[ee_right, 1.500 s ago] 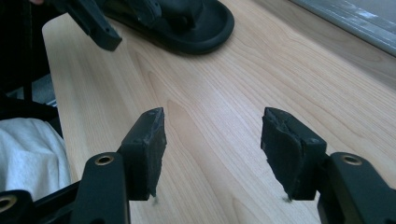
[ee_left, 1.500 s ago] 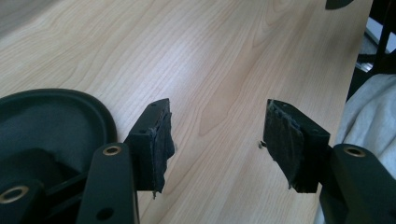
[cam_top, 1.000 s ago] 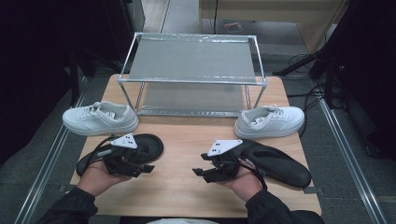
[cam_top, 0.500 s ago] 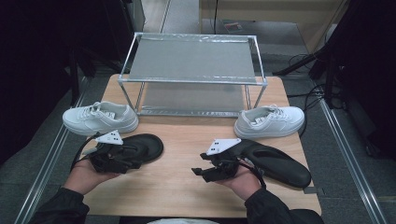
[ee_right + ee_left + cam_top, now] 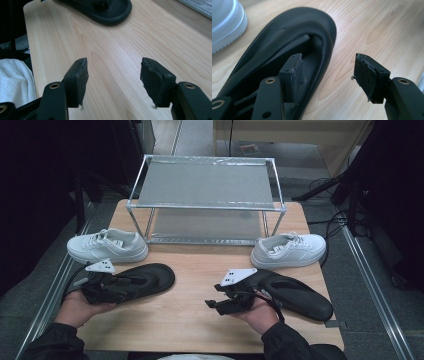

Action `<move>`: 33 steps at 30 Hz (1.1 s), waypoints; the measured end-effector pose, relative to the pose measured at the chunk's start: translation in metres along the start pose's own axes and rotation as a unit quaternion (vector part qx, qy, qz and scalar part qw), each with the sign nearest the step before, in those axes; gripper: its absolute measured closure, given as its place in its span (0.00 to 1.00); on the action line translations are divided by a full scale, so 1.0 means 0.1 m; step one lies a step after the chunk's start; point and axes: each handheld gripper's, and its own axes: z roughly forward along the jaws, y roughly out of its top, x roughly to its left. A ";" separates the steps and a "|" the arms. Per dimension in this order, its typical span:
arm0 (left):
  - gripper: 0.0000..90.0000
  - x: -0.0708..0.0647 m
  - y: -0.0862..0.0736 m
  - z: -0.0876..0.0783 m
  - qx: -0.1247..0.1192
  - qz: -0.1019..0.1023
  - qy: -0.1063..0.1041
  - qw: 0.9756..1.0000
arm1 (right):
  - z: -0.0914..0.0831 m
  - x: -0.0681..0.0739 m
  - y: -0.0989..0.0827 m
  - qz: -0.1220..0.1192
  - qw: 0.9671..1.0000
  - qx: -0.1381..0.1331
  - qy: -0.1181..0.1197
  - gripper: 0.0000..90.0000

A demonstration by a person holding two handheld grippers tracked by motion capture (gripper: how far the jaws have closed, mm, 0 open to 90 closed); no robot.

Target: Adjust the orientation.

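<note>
1. The right gripper point(image 5: 212, 304) is closest to the person, in front of the metal rack point(image 5: 206, 202). Its jaws are wide apart with nothing between them, just bare table point(image 5: 112, 50). It looks like it is waiting its turn.
2. The left gripper point(image 5: 328, 75) is a bit nearer to the rack, on the rack's left side. Its jaws are spread wide too. One jaw sits inside the left black slipper point(image 5: 287, 45), and the other hangs outside over the wood. I think it is lined up to pinch the slipper's side wall and lift it.
3. The right black slipper point(image 5: 295, 292) lies flat just beside the right gripper, in front of the rack's right leg.
4. Two white sneakers sit right at the foot of the rack: the left sneaker point(image 5: 107, 245) by its left corner, the right sneaker point(image 5: 290, 250) by its right corner.
5. The rack stands at the far side of the table. Its shelves are bare, so the shoes probably go there.
</note>
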 end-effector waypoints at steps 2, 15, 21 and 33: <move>0.45 0.04 -0.03 0.00 0.003 -0.001 0.000 1.000 | 0.00 0.00 0.00 0.000 1.000 0.000 0.000 0.45; 0.46 0.22 -0.19 0.15 0.008 0.003 -0.005 1.000 | 0.02 0.00 0.00 -0.003 1.000 0.001 0.000 0.45; 0.50 0.22 -0.19 0.26 0.021 0.009 -0.017 1.000 | 0.02 0.00 0.00 -0.002 1.000 0.001 0.001 0.45; 0.79 0.16 -0.14 0.30 0.032 0.030 -0.027 0.999 | 0.03 -0.01 0.00 -0.002 1.000 0.002 0.000 0.44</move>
